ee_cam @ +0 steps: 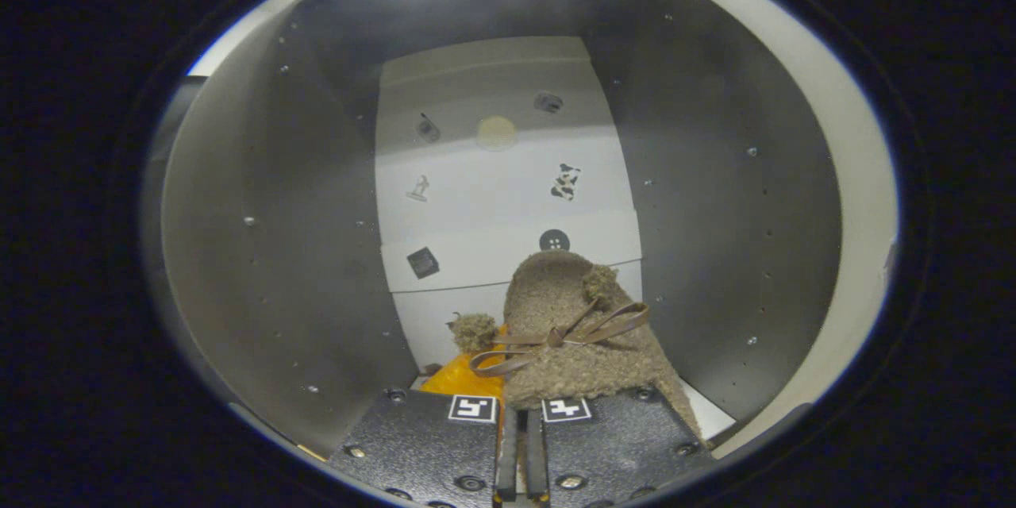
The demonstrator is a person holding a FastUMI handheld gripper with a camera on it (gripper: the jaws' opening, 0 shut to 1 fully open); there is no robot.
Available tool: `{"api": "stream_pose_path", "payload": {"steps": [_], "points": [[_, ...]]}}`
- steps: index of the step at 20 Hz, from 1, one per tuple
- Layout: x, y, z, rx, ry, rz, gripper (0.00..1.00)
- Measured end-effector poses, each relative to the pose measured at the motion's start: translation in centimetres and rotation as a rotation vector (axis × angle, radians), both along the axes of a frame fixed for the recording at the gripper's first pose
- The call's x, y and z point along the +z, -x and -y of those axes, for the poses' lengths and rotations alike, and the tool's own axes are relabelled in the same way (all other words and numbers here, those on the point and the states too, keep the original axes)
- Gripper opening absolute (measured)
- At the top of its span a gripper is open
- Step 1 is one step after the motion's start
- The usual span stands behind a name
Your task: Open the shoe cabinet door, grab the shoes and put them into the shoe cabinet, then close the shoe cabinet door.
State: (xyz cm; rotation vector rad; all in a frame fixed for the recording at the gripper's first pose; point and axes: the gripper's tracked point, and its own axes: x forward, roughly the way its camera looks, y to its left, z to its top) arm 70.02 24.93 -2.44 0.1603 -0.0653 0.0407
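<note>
Inside the shoe cabinet [262, 198], between its two grey side walls, your gripper [520, 429] has its fingers drawn nearly together, pinched on the near edge of the fuzzy brown shoe [567, 325]. The shoe sits just ahead of the fingers, its long axis running straight away from you toward the white back panel [492, 175], toe pointing deeper in, a thin bow [556, 337] across its top. Something orange [464, 377] lies beside it. My guess is you only need to lower and release.

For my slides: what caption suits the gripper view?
Gripper shut on fuzzy brown slipper, holding it inside the shoe cabinet.
</note>
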Motion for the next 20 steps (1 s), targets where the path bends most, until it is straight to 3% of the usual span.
{"api": "stream_pose_path", "payload": {"steps": [13,20], "points": [[-6.1,-6.2,0.7,-0.071,-0.044,-0.158,0.08],[-9.7,-7.8,0.8,-0.088,-0.030,-0.365,0.08]]}}
